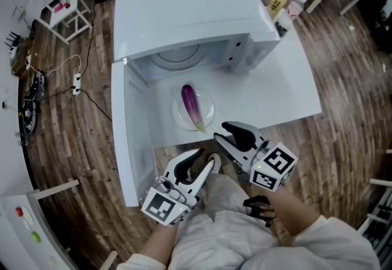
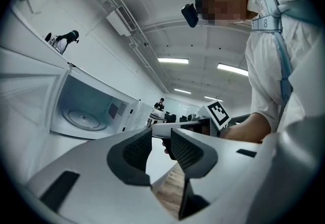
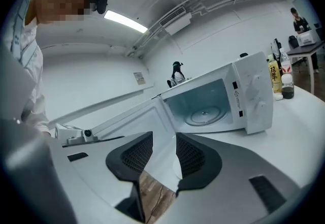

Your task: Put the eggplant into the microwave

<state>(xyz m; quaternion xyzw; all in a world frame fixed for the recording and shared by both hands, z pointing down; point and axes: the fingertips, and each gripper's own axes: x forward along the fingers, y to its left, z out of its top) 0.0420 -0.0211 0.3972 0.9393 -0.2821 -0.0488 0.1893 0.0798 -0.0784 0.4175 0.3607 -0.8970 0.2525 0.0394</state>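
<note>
A purple eggplant [image 1: 192,105] lies on a clear glass plate [image 1: 207,117] on the white table, just in front of the white microwave [image 1: 190,11]. The microwave's door [image 1: 125,134] is swung wide open at the left, and its cavity with the turntable [image 1: 180,57] holds nothing. My right gripper [image 1: 222,133] is open just short of the plate, with nothing between its jaws. My left gripper [image 1: 199,161] is open and empty, lower and nearer to me. In the right gripper view the right gripper [image 3: 164,149] faces the open microwave [image 3: 218,101]. The eggplant shows in neither gripper view.
Two bottles [image 1: 278,2] stand on the table at the microwave's right side. A small penguin figure [image 3: 176,73] stands on top of the microwave. The table's near edge [image 1: 184,147] runs just under my grippers. A low white stand [image 1: 61,15] and cables [image 1: 76,82] are on the wooden floor at the left.
</note>
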